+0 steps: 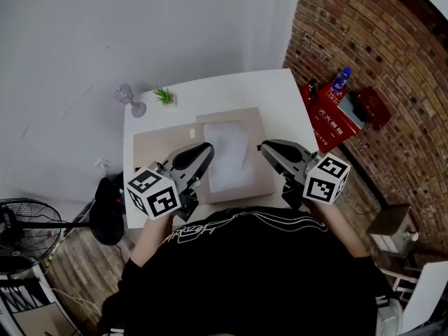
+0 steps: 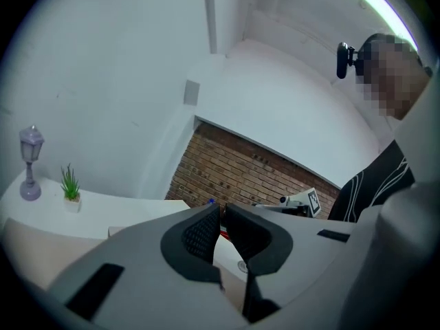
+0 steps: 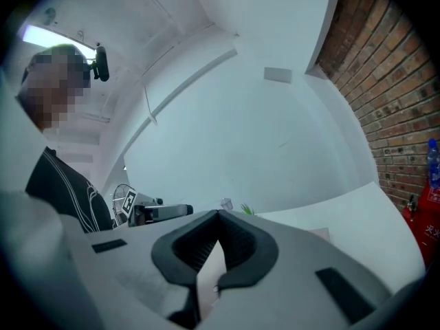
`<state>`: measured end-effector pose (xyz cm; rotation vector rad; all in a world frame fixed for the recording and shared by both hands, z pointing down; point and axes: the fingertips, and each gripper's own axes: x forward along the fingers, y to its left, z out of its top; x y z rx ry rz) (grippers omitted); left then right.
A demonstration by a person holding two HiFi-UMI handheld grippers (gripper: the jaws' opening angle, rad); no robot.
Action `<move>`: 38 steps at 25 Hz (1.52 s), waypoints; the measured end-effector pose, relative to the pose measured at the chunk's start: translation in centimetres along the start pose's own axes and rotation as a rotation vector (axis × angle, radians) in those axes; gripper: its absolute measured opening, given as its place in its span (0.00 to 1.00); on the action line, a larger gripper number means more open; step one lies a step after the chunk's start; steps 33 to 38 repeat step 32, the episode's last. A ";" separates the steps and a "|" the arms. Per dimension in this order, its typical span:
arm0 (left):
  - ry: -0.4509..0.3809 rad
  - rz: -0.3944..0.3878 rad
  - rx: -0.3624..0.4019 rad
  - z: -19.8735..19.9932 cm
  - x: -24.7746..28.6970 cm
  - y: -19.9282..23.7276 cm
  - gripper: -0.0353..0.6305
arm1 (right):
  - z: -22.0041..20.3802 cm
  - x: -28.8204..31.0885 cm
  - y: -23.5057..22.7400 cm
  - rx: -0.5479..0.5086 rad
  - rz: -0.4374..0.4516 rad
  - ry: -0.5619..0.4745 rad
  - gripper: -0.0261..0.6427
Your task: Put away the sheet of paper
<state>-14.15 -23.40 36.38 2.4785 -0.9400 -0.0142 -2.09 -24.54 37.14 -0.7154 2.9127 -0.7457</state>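
Observation:
A white sheet of paper [image 1: 228,156] lies flat on a brown folder [image 1: 260,180] on the white table [image 1: 280,96]. My left gripper [image 1: 208,148] hovers at the sheet's left edge, its tips pointing toward the middle. In the left gripper view [image 2: 221,209] its jaws stand almost together with nothing between them. My right gripper [image 1: 262,146] hovers at the sheet's right side, tips pointing left. Seen from its own camera [image 3: 218,214], its jaws meet at the tips and hold nothing. Neither gripper holds the paper.
A paler tan flap [image 1: 154,149] lies left of the folder. A small potted plant [image 1: 164,96] and a glass lamp [image 1: 128,97] stand at the table's far left corner. A red box [image 1: 330,122], a blue bottle [image 1: 341,78] and a brick wall [image 1: 392,54] are to the right, a fan [image 1: 21,229] to the left.

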 end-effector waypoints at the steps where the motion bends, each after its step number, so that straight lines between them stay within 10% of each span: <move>1: -0.002 -0.004 0.011 0.3 -0.2 -0.3 0.13 | 0.0 0.1 0.2 -0.004 0.005 0.001 0.04; 38: 0.054 -0.004 -0.045 -1.0 0.3 -0.2 0.13 | 0.1 -0.3 0.6 -0.023 -0.014 -0.021 0.04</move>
